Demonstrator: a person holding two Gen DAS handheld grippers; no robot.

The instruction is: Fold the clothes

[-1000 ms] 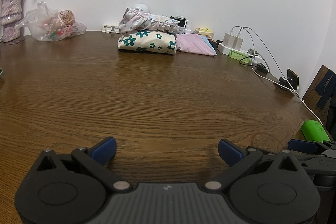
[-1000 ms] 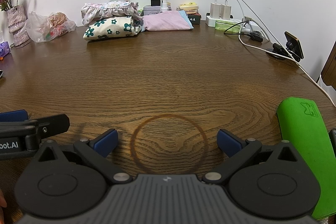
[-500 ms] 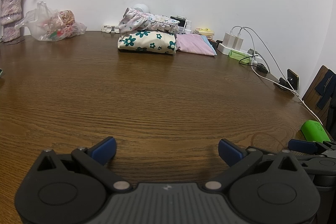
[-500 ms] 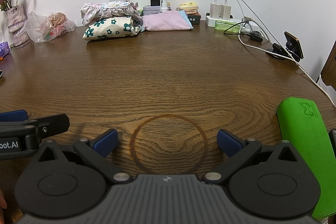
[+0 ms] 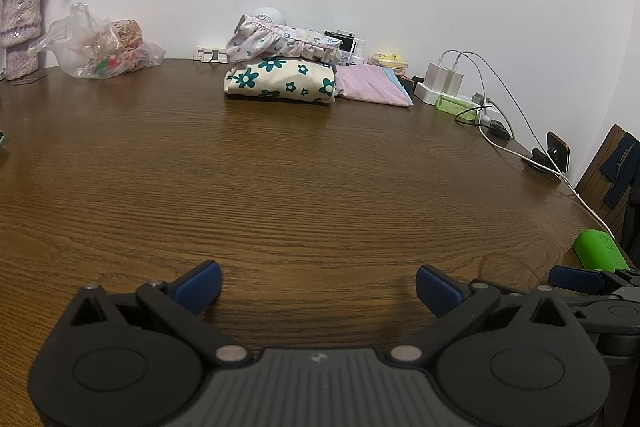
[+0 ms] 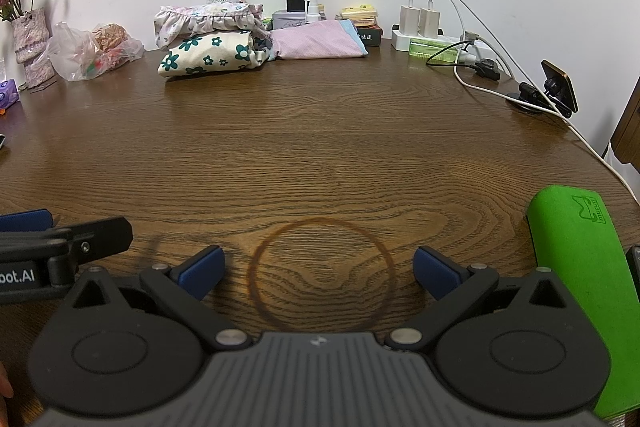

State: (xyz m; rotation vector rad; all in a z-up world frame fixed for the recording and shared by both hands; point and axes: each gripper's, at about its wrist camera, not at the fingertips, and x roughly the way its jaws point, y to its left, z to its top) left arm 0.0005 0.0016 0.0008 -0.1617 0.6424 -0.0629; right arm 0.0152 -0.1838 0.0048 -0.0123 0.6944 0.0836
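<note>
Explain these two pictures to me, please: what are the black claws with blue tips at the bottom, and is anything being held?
Each picture comes from a camera mounted on a hand-held tool that a person carries, one per hand. One view looks along the left gripper, the other along the right gripper. Both stand open over the wooden table, and neither holds anything. At the far edge lie folded clothes: a flowered garment with a ruffled one on top, and a pink one beside them. A green case lies at the right. Chargers and a plastic bag sit by the wall.
</note>
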